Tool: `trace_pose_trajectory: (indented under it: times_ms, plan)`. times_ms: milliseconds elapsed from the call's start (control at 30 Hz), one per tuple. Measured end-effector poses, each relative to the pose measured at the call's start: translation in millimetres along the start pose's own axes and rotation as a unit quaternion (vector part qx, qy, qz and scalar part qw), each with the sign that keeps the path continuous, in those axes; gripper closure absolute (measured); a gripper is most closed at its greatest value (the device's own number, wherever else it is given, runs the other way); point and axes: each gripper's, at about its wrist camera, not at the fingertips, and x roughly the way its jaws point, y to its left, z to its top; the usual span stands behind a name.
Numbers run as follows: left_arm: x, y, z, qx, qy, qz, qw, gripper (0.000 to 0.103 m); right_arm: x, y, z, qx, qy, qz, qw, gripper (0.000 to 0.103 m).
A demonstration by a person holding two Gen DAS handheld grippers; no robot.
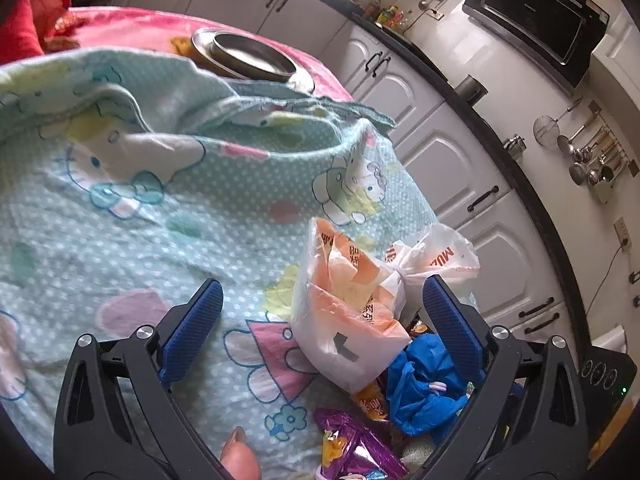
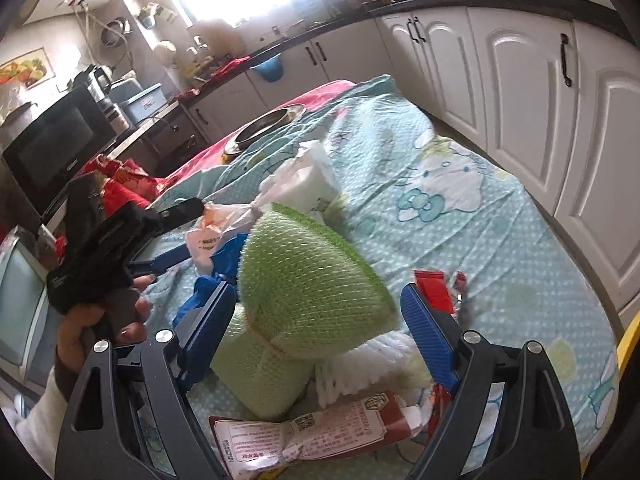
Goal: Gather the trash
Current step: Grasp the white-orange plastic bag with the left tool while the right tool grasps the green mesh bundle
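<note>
Trash count: one white-and-orange plastic bag (image 1: pixel 352 320), one blue bag (image 1: pixel 424 388), one purple wrapper (image 1: pixel 352 452), one green foam net (image 2: pixel 312 288), two red wrappers (image 2: pixel 434 292), one red-and-white sachet (image 2: pixel 304 436). All lie on my patterned cloth (image 2: pixel 480 216). My left gripper (image 1: pixel 324 320) is wide open around the plastic bag, gripping nothing. My right gripper (image 2: pixel 320 312) straddles the net, jaws wide; contact unclear. One steel bowl (image 1: pixel 252 56) behind. White cabinets (image 2: pixel 528 92) alongside.

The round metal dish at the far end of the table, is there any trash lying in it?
No. In the left wrist view the round metal dish shows only a bare shiny bottom, with nothing lying in it.
</note>
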Motion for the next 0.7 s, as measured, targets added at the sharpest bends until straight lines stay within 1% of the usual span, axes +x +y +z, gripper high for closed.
trace_pose_trajectory:
  times_ms: [33,100,167,200,233,267,300,367,400,500,567,700]
  plan:
    - [2,1,-1,-0.002,0.004,-0.003,1.0,0.011,-1,1,0,-0.002,0.0,0.003,1.0,0.024]
    - [5,2,-3,-0.006,0.012,-0.007,0.9999,0.014,-3,4,-1,-0.004,0.001,0.006,1.0,0.038]
    - [7,2,-5,-0.006,0.016,-0.007,0.9998,0.026,-5,7,-1,-0.007,0.0,0.011,1.0,0.046]
    - [7,2,-6,-0.005,0.018,-0.007,0.9998,0.03,-8,8,-1,-0.009,-0.002,0.012,1.0,0.057]
    - [7,2,-7,-0.005,0.019,-0.007,0.9998,0.039,-10,9,-1,-0.011,-0.003,0.013,1.0,0.06]
    - [6,3,-8,-0.006,0.02,-0.008,0.9997,0.045,-13,11,-2,-0.012,-0.006,0.014,1.0,0.063]
    - [6,3,-8,-0.007,0.019,-0.01,0.9997,0.048,-15,12,-3,-0.012,-0.007,0.017,1.0,0.066]
    - [4,1,-10,-0.005,0.019,-0.017,0.9997,0.061,-21,14,-4,-0.012,-0.013,0.021,1.0,0.069]
    - [2,-1,-10,-0.001,0.017,-0.016,0.9997,0.061,-24,16,-5,-0.01,-0.017,0.023,1.0,0.07]
    - [-1,-6,-11,0.013,0.015,-0.014,0.9997,0.069,-35,18,-8,0.0,-0.031,0.035,0.999,0.075]
    - [-5,-9,-11,0.018,0.006,-0.008,0.9998,0.073,-42,19,-10,0.005,-0.039,0.042,0.998,0.076]
    - [-19,-14,-12,0.031,-0.01,-0.007,0.9994,0.076,-57,23,-12,0.005,-0.062,0.051,0.997,0.078]
